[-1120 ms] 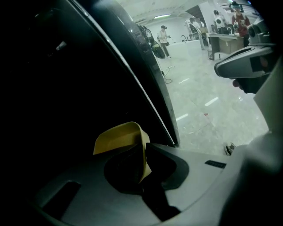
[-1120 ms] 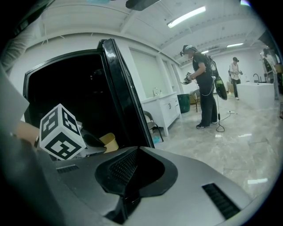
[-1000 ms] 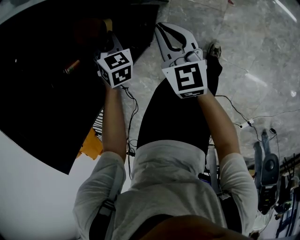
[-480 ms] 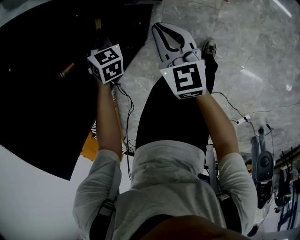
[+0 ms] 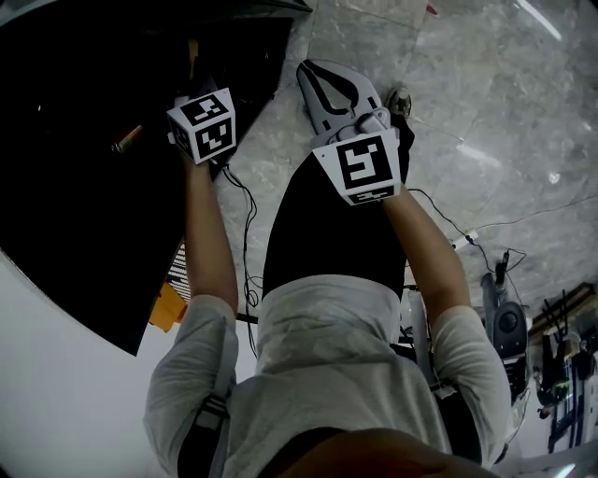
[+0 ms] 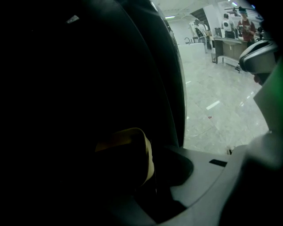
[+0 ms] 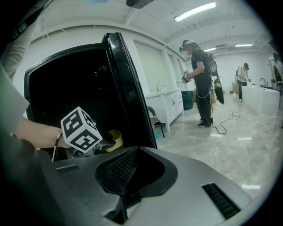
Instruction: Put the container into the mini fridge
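Polished gray stone floor (image 5: 486,103), white cabinets (image 7: 170,106) and strip lights (image 7: 194,12) further back, another person (image 7: 201,79) standing far off down the room. At the left, a black mini fridge (image 7: 126,92) standing open, very dark inside. Reaching into that dark, the left gripper (image 6: 152,176), pointed steeply down, its marker cube (image 7: 79,129) just at the opening. Jaws just now swung apart to their widest — not pressing on anything. Between them, a pale yellowish container (image 6: 132,152), round-edged, low inside the fridge, with a clear gap to the gray right-hand jaw; the other jaw lost in shadow. From the right gripper view, the same container just past the cube, close to the fridge's front edge. Out over the floor beside the fridge, the right gripper (image 5: 322,82), well apart from the container, tilted gently down. Jaws closed together — ribbed pad against pad, nothing held. Thin black cables (image 5: 245,210) trailing down beside the left arm and across the floor by the legs.
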`<state>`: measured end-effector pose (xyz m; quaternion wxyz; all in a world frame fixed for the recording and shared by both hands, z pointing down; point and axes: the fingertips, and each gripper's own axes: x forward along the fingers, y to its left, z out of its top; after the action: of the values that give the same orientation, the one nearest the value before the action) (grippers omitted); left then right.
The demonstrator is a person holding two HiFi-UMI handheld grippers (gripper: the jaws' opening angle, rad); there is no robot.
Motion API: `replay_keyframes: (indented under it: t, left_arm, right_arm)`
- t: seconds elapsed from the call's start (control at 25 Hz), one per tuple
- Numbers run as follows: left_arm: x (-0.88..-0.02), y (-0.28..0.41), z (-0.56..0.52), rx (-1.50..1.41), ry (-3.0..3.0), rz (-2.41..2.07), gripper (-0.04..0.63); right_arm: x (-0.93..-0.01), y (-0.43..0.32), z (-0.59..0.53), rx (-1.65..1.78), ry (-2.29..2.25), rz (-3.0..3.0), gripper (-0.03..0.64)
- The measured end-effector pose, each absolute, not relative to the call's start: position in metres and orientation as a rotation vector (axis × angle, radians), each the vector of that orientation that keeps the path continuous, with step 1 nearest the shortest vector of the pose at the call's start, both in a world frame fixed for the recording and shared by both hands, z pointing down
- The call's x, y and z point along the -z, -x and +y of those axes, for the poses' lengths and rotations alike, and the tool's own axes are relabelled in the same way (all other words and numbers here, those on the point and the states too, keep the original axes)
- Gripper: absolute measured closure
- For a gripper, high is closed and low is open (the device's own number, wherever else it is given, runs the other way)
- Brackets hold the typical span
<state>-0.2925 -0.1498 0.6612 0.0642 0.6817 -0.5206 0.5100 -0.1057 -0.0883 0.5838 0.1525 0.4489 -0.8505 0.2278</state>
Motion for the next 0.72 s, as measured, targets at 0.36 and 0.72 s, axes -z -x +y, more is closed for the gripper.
replay_keyframes:
  t: [0.36, 0.72]
  left_arm:
    - [-0.588, 0.269, -0.145, -1.359, -2.118, -1.689, 0.477]
    - [-0.515, 0.235, -0.099, -1.047, -2.127, -1.741, 0.5]
  right_arm:
    - [-0.531, 0.116, -0.09, -0.593, -1.25, -2.436, 0.577]
    - [-0.464, 0.134, -0.085, -0.498, -1.16, -2.517, 0.577]
